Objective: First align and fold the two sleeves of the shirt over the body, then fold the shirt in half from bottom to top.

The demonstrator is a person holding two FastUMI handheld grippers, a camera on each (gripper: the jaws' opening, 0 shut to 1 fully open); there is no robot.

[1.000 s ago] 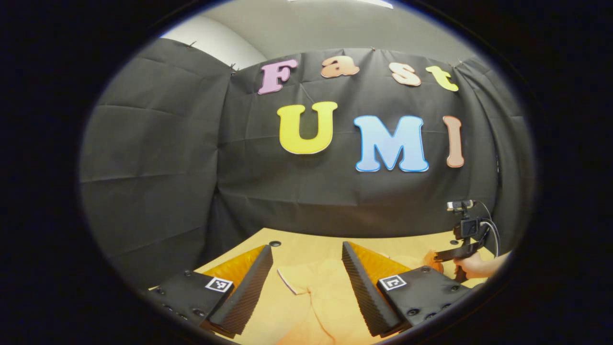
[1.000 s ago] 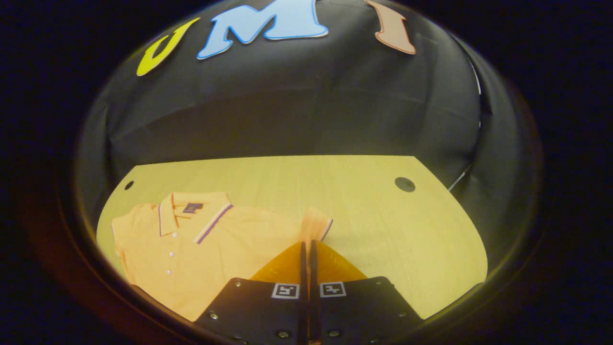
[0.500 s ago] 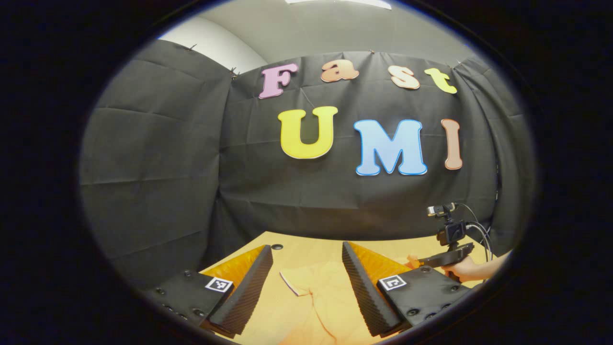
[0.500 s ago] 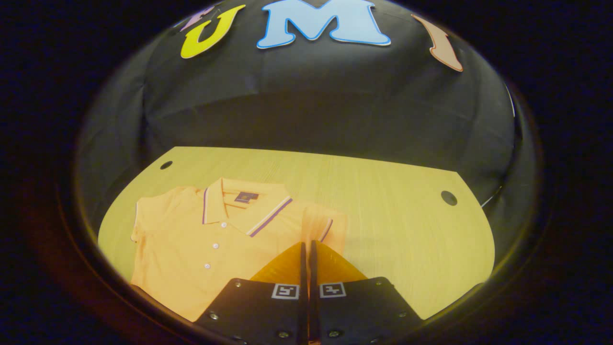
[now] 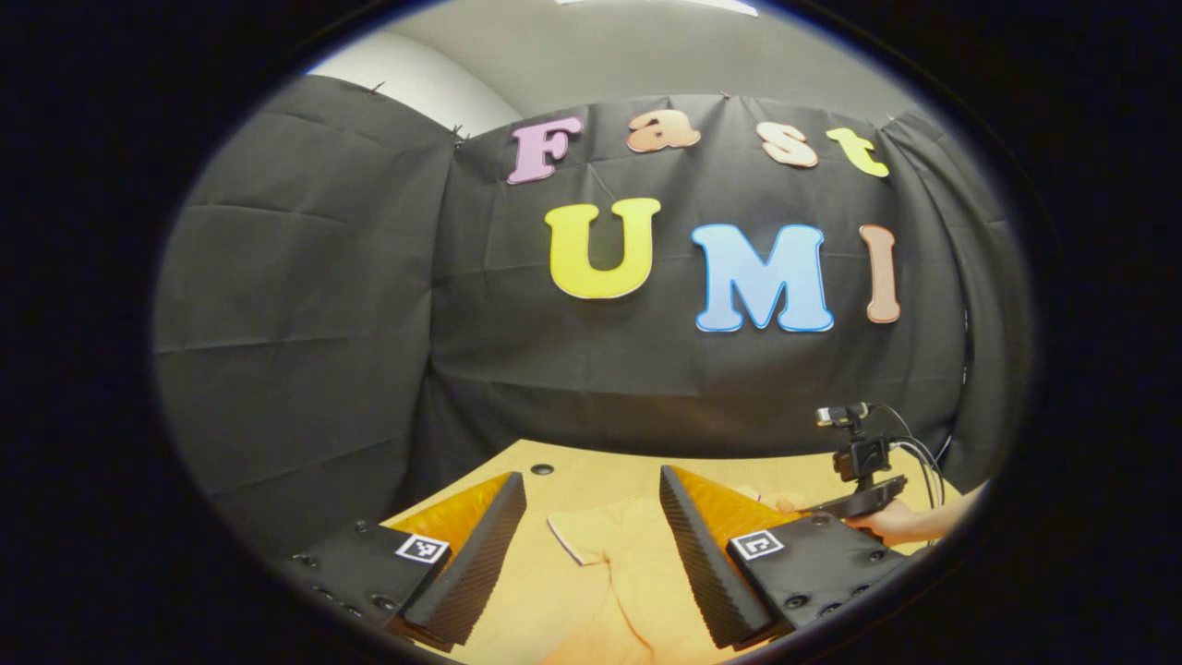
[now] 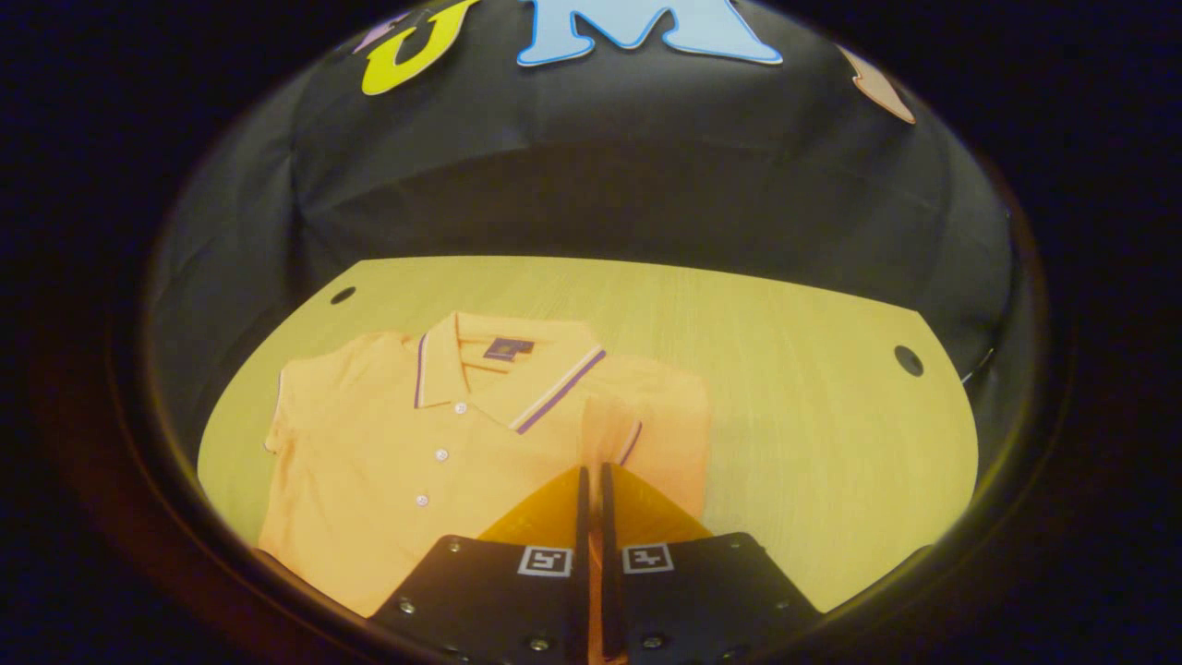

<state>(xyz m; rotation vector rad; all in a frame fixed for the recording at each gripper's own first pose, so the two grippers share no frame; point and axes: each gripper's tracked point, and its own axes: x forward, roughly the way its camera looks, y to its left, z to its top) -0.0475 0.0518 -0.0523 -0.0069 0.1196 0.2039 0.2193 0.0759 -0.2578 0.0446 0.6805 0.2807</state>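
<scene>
Shirt, orange cotton polo [image 6: 406, 443]: soft, limp | right gripper [image 6: 592, 480] jaws pinch sleeve cuff [image 6: 617, 434] | left gripper [image 5: 591, 545] jaws open above other sleeve [image 5: 591, 536]; grip hems

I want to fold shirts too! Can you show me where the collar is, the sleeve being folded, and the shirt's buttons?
collar [image 6: 554, 392]: right gripper view, on its striped edge.
sleeve [image 6: 609, 429]: right gripper view, on the lifted cuff end.
buttons [image 6: 441, 454]: right gripper view, on the middle button.
</scene>
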